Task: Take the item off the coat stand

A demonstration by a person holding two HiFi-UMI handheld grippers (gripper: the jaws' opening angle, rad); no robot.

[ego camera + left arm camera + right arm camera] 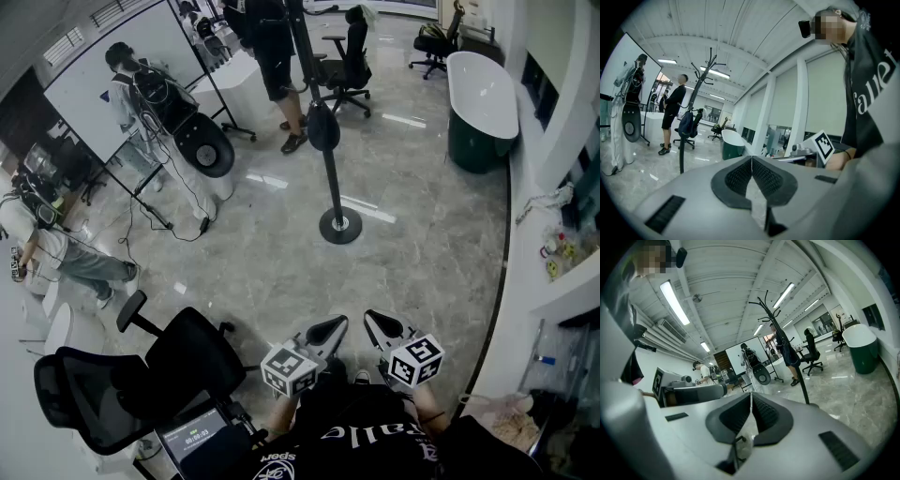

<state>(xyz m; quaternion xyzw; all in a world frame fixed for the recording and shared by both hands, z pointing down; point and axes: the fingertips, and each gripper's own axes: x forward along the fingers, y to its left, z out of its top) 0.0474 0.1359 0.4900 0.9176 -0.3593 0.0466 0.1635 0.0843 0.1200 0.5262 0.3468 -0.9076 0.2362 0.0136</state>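
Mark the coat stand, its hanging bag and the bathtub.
Black metal coat stand (331, 183), head view, pole.
Dark hanging bag (322, 129), head view, its body.
White oval bathtub (484, 92), head view, bare inside.

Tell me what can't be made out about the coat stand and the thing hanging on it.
- Head view: the top hooks of the coat stand are cut off by the upper edge.
- All views: the dark item is too small to tell bag from garment.
- Right gripper view: the item blends into the person behind it.
- How it is hooked on: too small in the left gripper view.
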